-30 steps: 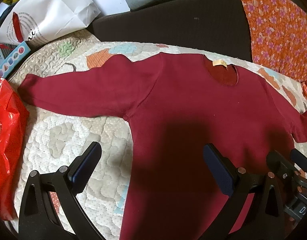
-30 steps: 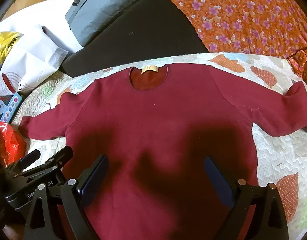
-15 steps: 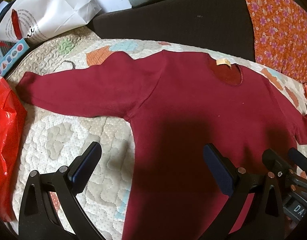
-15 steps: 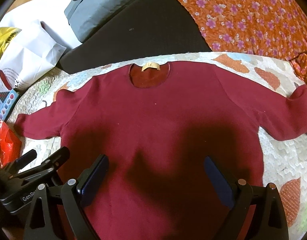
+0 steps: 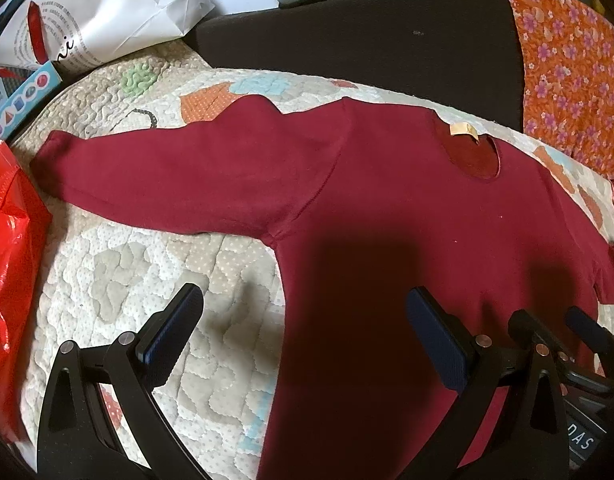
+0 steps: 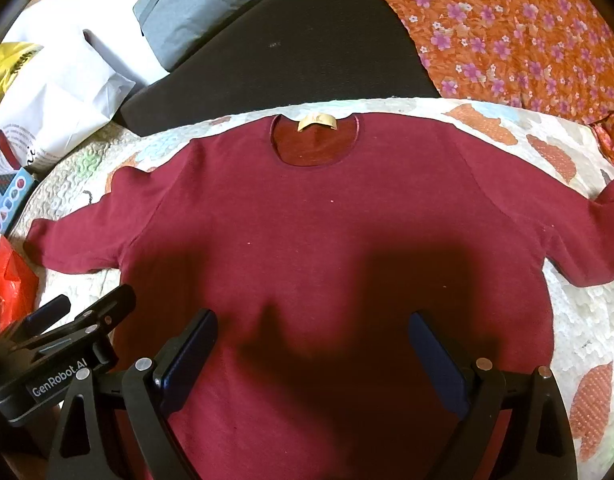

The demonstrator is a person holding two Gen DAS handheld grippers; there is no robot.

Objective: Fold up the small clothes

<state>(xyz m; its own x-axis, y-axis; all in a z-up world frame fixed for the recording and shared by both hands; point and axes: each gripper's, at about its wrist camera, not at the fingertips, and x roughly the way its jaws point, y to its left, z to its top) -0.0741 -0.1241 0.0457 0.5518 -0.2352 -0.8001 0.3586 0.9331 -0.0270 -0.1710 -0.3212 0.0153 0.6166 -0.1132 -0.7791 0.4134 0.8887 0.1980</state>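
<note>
A dark red long-sleeved top [image 5: 387, 216] lies flat, front up, on a quilted mat [image 5: 147, 264], sleeves spread to both sides, collar with a tan label at the far end. It also shows in the right wrist view [image 6: 307, 232]. My left gripper [image 5: 303, 320] is open and empty above the top's left side edge, below the armpit. My right gripper [image 6: 313, 340] is open and empty above the lower middle of the body. The left gripper [image 6: 79, 320] shows at the lower left of the right wrist view.
A red plastic bag [image 5: 7, 260] lies at the mat's left edge. A white paper bag [image 5: 107, 12] and a colourful box [image 5: 23, 100] sit at the far left. A dark cushion [image 5: 367, 32] and orange floral cloth [image 5: 567, 72] lie beyond the collar.
Both grippers have moved slightly forward over the top and to the left. The top has not moved, and both grippers stay open.
</note>
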